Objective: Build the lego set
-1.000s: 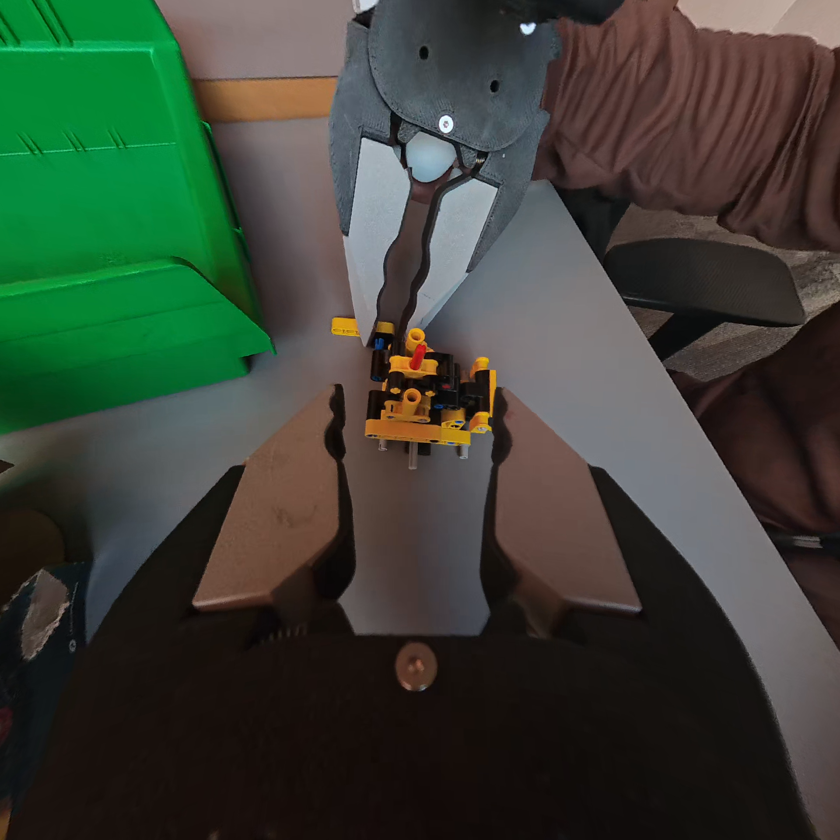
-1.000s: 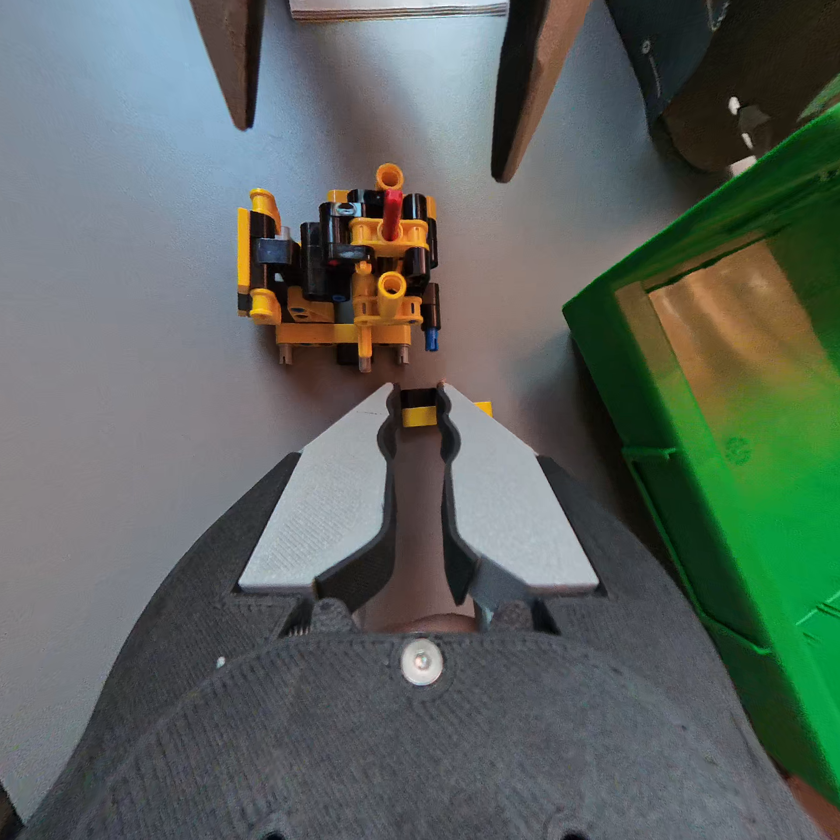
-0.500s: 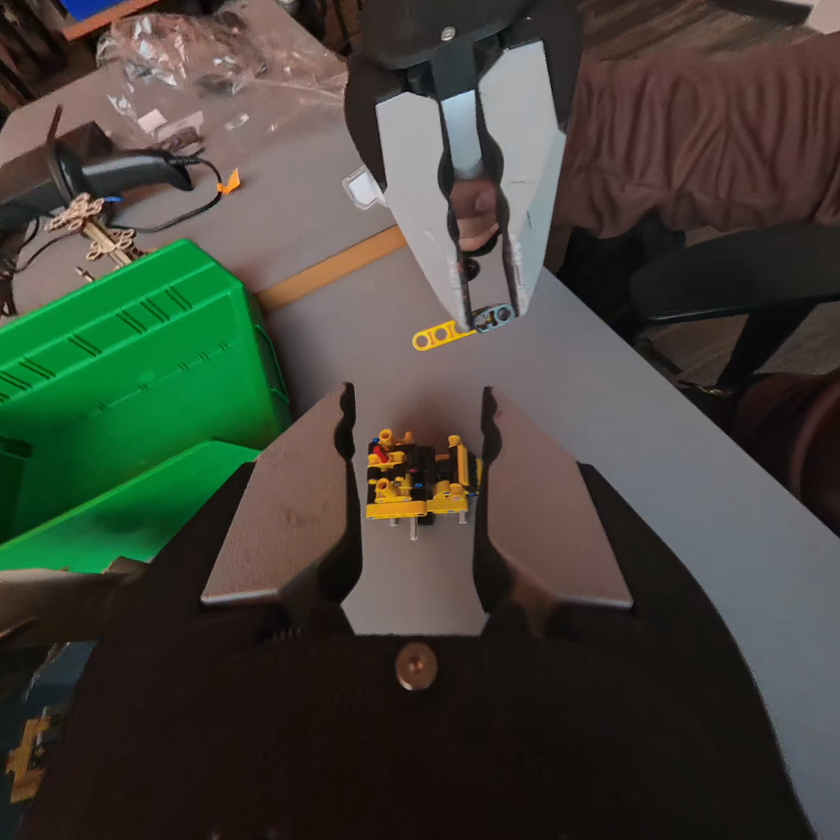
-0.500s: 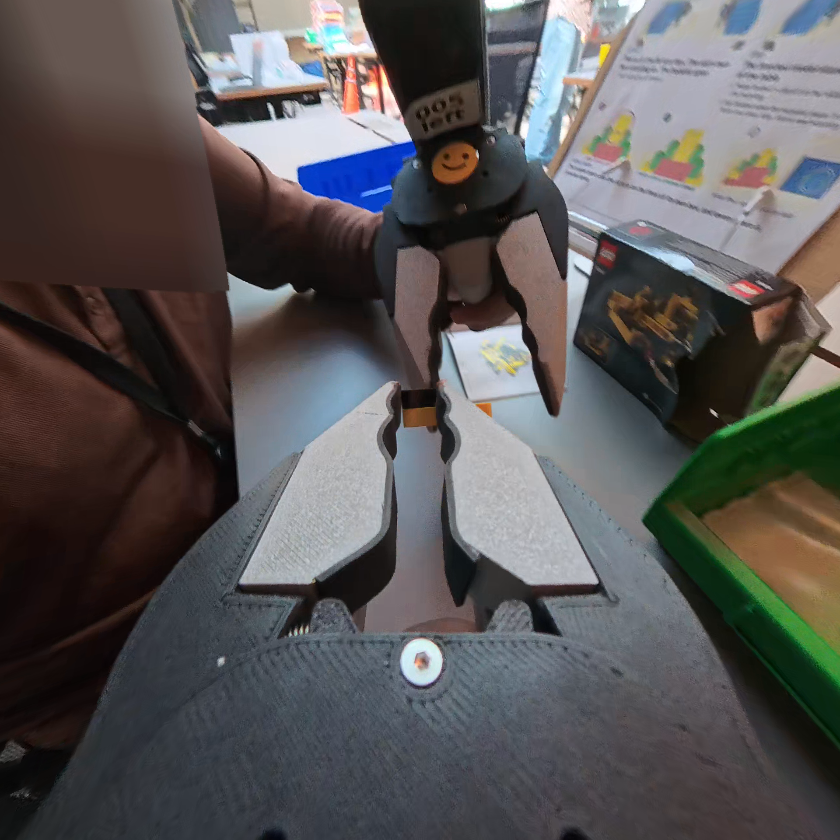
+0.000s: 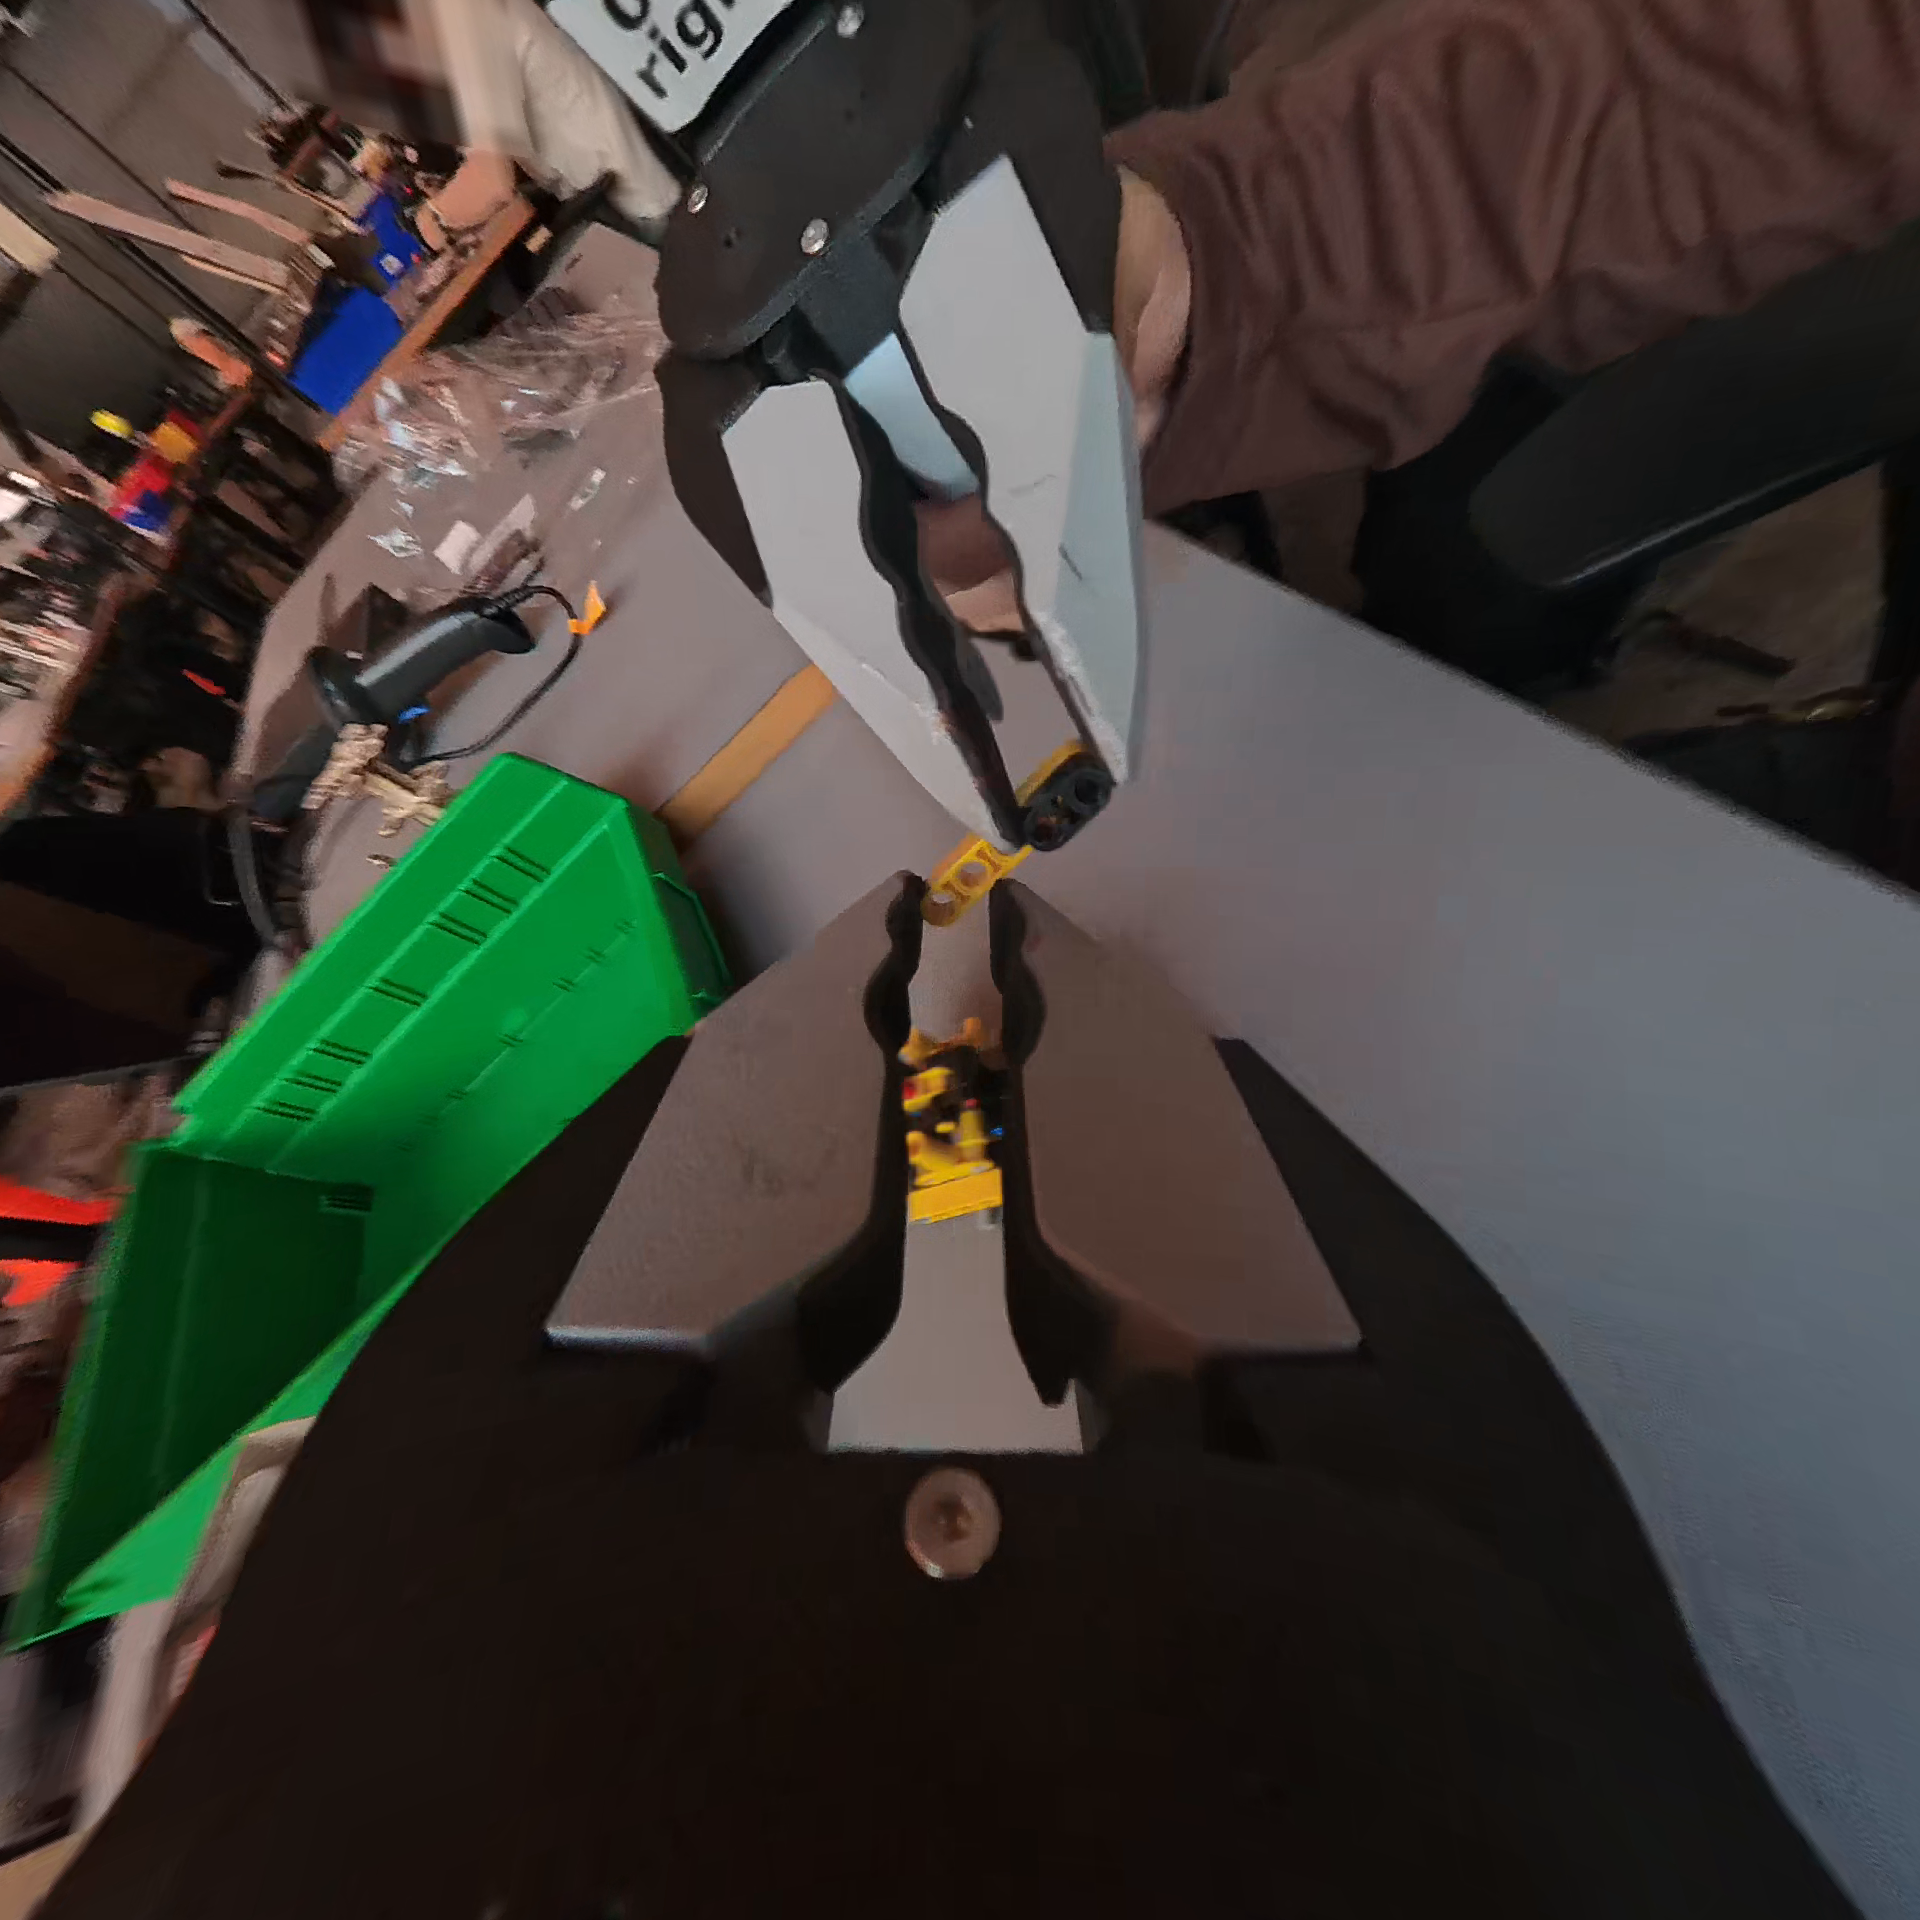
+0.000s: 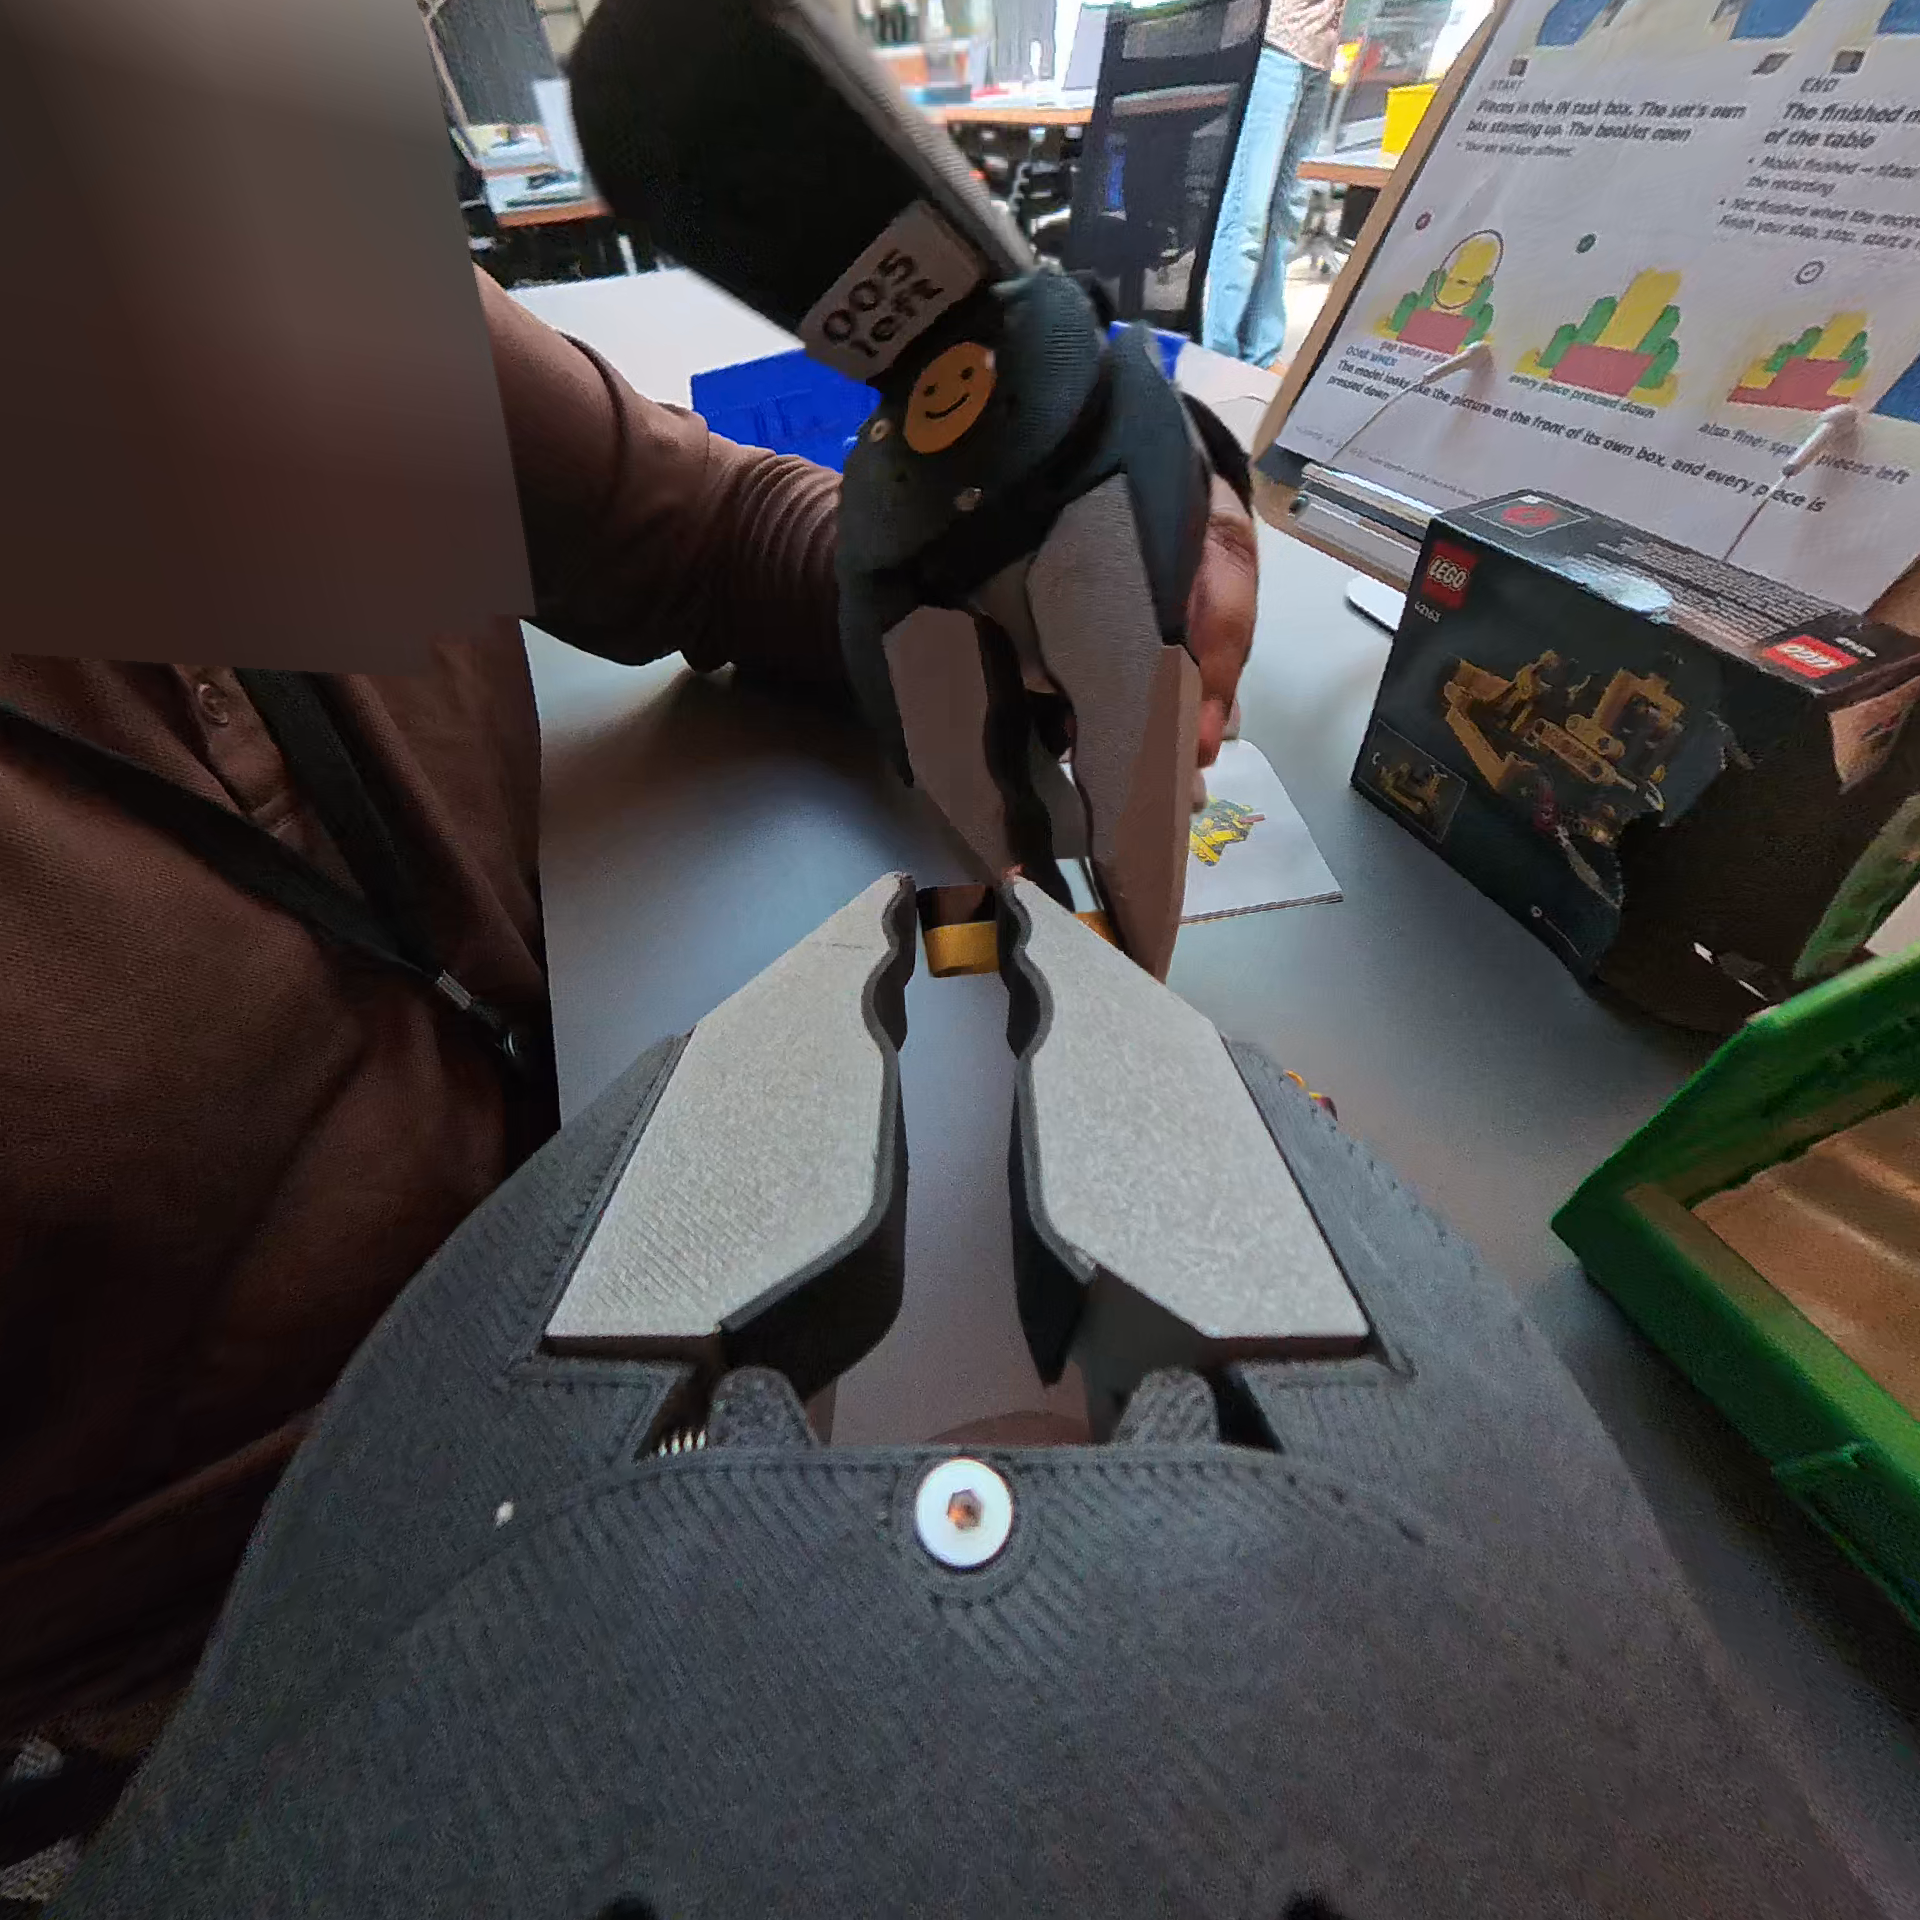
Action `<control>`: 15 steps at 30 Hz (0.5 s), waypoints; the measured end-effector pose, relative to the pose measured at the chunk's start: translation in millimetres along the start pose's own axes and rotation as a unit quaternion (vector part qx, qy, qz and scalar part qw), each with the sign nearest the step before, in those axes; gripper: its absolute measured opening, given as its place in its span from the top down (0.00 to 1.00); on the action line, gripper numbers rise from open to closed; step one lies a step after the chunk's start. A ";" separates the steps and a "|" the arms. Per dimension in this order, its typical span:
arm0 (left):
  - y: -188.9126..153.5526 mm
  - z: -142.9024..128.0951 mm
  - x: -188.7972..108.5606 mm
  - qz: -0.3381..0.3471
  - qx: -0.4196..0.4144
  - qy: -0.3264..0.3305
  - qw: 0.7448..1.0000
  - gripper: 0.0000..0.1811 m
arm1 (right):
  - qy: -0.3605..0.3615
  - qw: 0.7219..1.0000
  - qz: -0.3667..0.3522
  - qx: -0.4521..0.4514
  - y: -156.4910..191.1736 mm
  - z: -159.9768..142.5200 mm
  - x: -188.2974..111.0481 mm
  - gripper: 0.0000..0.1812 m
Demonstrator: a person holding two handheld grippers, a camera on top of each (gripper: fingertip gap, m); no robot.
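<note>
My left gripper has its dark fingers closed in on the yellow-and-black lego model. The model sits between them, with its sides hidden by the fingers. My right gripper is shut on a small yellow-and-black piece. In the left wrist view the right gripper points down with that piece just beyond my left fingertips. In the right wrist view the left gripper hangs tips-down right behind the held piece. A loose yellow beam lies on the grey table.
A green bin stands left of the model and shows at the right in the right wrist view. The set's box, a booklet and an instruction board are behind. A handheld scanner lies far back. The table edge and a chair are to the right.
My left fingers closed from wide open onto the model and the view has rolled. My right gripper brought its piece down close to my left fingertips.
</note>
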State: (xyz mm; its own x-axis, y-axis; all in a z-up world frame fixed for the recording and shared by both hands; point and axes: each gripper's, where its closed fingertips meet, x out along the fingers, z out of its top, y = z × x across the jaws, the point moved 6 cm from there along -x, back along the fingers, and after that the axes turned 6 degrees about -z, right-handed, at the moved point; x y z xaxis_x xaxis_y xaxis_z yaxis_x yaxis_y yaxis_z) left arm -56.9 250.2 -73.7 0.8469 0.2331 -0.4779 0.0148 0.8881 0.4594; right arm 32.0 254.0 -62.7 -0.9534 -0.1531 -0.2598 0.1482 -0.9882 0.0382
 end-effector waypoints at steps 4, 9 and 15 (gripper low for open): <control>3.0 -10.0 1.5 0.096 0.122 0.076 0.985 0.98 | 0.006 0.995 -0.055 0.084 -18.4 -4.1 -12.8 0.89; 0.1 -19.1 8.7 0.129 0.195 0.126 0.964 0.98 | 0.038 0.972 -0.048 0.225 -30.4 -24.8 -15.3 0.85; -6.2 -20.1 9.2 0.164 0.306 0.159 0.924 0.98 | 0.027 0.941 0.022 0.337 -36.9 -40.0 -14.7 0.81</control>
State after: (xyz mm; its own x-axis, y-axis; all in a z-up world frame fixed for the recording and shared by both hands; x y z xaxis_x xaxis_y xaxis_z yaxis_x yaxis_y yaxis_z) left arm -59.9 254.8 -95.9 0.6609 0.6412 -0.3900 0.1659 0.3820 0.9091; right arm 51.0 292.8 -98.9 -0.9327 -0.2114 -0.2923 -0.0304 -0.7613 0.6477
